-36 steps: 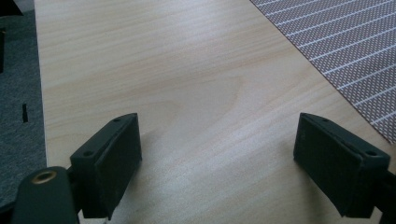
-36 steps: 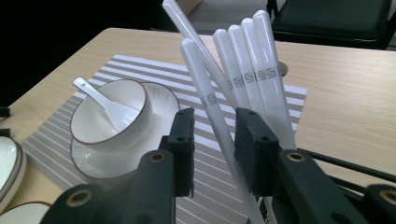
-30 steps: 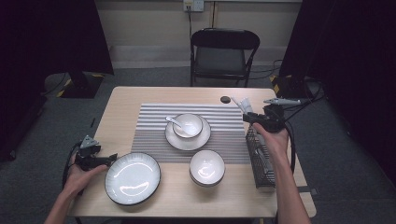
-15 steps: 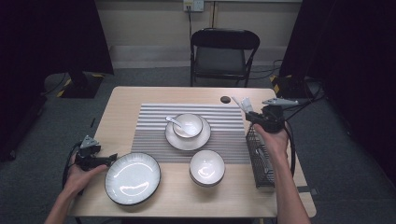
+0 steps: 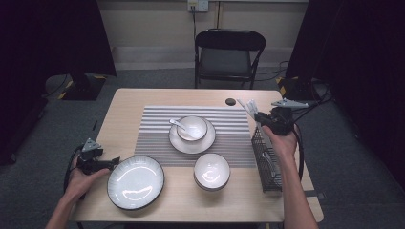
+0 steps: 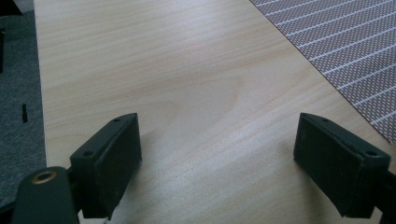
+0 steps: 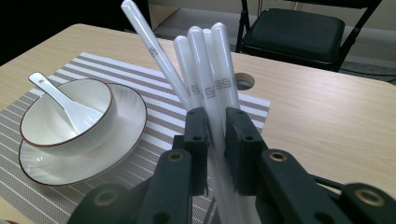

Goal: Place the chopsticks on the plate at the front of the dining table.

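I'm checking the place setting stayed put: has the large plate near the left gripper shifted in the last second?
No. The large plate sits in the same spot, just off the striped placemat's near left corner, as before.

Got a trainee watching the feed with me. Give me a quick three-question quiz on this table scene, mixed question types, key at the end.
1. True or false: the right gripper is shut on white chopsticks.
2. Multiple choice: the white spoon rests in A) the large plate, B) the small bowl on the saucer, C) the wire basket.
3. Fill in: the left gripper, jaws open with nothing between them, is over bare ____ beside the striped placemat.

Key: 1 true; 2 B; 3 table.
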The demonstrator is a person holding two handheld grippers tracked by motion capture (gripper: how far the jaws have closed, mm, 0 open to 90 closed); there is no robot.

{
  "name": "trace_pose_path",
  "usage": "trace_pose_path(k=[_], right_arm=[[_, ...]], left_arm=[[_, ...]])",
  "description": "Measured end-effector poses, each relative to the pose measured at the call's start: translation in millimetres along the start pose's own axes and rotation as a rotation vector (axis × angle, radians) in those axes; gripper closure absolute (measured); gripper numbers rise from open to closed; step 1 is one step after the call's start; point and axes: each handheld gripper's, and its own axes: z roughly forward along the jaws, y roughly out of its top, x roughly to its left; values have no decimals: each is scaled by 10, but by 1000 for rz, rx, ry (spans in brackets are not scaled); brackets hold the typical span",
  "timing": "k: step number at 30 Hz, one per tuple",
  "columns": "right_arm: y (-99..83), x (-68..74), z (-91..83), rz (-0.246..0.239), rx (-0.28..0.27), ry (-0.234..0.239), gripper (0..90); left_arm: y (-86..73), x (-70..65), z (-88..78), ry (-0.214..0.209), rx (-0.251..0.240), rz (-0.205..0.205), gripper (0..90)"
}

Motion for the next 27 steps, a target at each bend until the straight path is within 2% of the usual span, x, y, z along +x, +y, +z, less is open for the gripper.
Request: trace_pose_path(k=[4,9,16,27], right_arm=[[-1,-28,-10,11,-1,-5,800],[-6,-14,-17,0,-7,1,801],[-5,-9,-75,-8,-45,12,804],[33,-29,-202,-14,-98,-13,820]], left_arm=[[0,-1,-1,-1,1,-1,147],[0,-1,-1,-1,1,-1,147],[0,0,0,0,0,0,147],[0,0,0,0,0,0,147]])
